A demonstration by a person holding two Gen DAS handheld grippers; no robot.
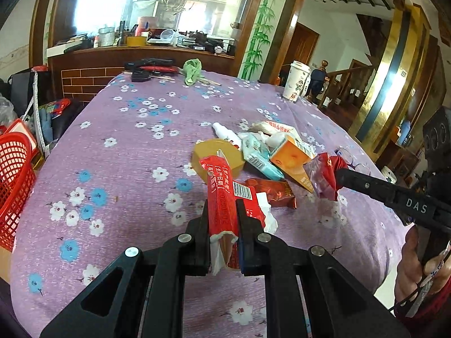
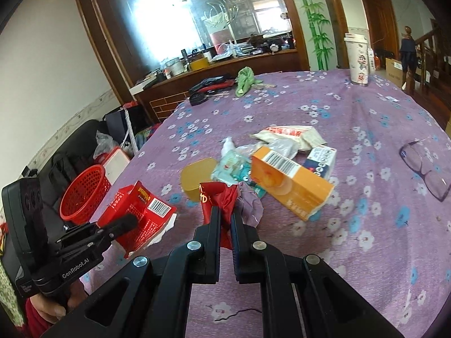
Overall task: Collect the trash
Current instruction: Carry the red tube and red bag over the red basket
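1. The left hand-held gripper (image 1: 222,219) is seen nearest in its own view, jaws almost closed and clamped on a flattened red carton (image 1: 222,197), which is held clear above the table (image 1: 126,169).
2. The right hand-held gripper (image 2: 224,219) is recorded fully closed, pinching a crumpled red wrapper (image 2: 220,200), also lifted off the cloth.
3. In the left wrist view, the right gripper and its wrapper are found at 3 o'clock of the carton.
4. Just beyond both grippers, remaining trash is piled mid-table: an orange box (image 2: 290,183), a yellow lid (image 2: 197,177), a teal tissue pack (image 2: 234,169), a white bottle (image 1: 225,133) and white packets (image 2: 293,136).
5. A red basket (image 2: 84,194) is noted off the table edge, at 9 o'clock of the pile.
6. Spectacles (image 2: 425,166) are lying at 3 o'clock.
7. Farthest, a paper cup (image 2: 358,59) and a green cloth (image 2: 243,80) are seen.
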